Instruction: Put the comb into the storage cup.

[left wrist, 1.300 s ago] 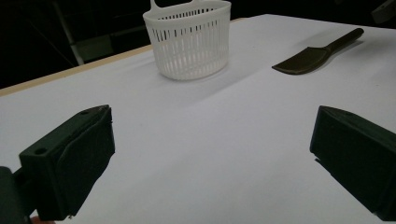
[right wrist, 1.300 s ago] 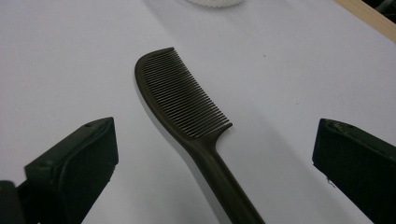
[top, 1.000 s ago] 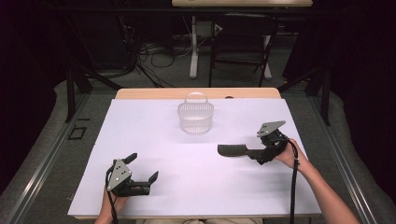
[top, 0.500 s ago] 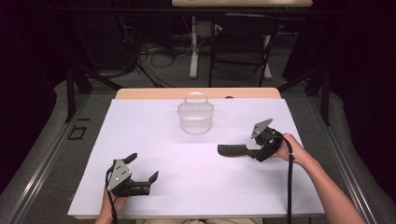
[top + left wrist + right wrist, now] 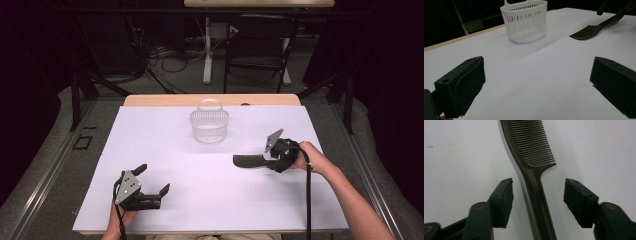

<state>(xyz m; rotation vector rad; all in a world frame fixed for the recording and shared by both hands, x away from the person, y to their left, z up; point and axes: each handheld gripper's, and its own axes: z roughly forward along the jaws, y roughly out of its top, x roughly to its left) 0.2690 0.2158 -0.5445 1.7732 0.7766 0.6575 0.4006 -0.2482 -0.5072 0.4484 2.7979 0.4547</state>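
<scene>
From where I stand, the left gripper (image 5: 152, 185) rests low on the white table sheet (image 5: 200, 200) with its jaws spread wide and nothing between them. Ahead of it and well apart sits the white slotted plastic basket with a loop handle (image 5: 209, 125).

Further right, the right gripper (image 5: 537, 202) has its jaws apart on either side of the handle of the dark, flat plastic comb (image 5: 531, 152), not touching it, as far as I can tell. The comb lies flat on the sheet, its toothed end pointing away from that gripper.

What could go wrong: the handle is thin and lies flush on the sheet, so I judge the pads could close above it and slide off. It also sits nearer the left pad (a little off centre), so that pad may meet it first and swivel the comb.

The right gripper view shows the teeth and the gap at each side of the handle. The high view shows how far the basket stands from the comb (image 5: 248, 160), and the left gripper view shows the basket's (image 5: 525, 21) slotted wall, with the comb (image 5: 590, 30) off beyond the right jaw.
</scene>
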